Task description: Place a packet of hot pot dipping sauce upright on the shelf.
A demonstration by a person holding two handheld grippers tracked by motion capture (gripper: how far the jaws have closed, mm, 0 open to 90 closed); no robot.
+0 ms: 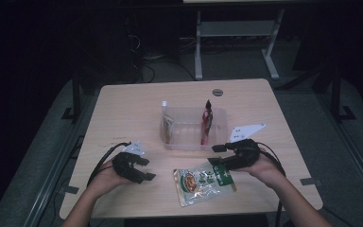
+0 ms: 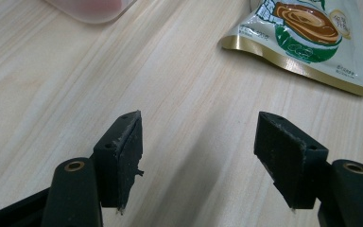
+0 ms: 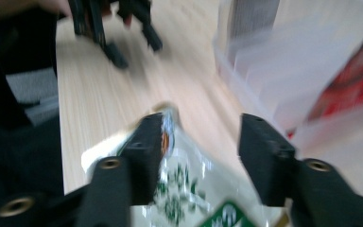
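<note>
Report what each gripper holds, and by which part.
Left gripper: open over bare table, holding nothing. Right gripper: jaws apart around the snack pouch's edge, not clamped.

One clear bin (image 1: 194, 137), three snack packets, one table (image 1: 123, 109), two grippers.

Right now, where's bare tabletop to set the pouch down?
Free: the far left of the table, left of the clear bin, and the strip behind the bin. Also the right edge past the right gripper. Crowded: the near centre, where the pouch lies between both grippers.
</note>
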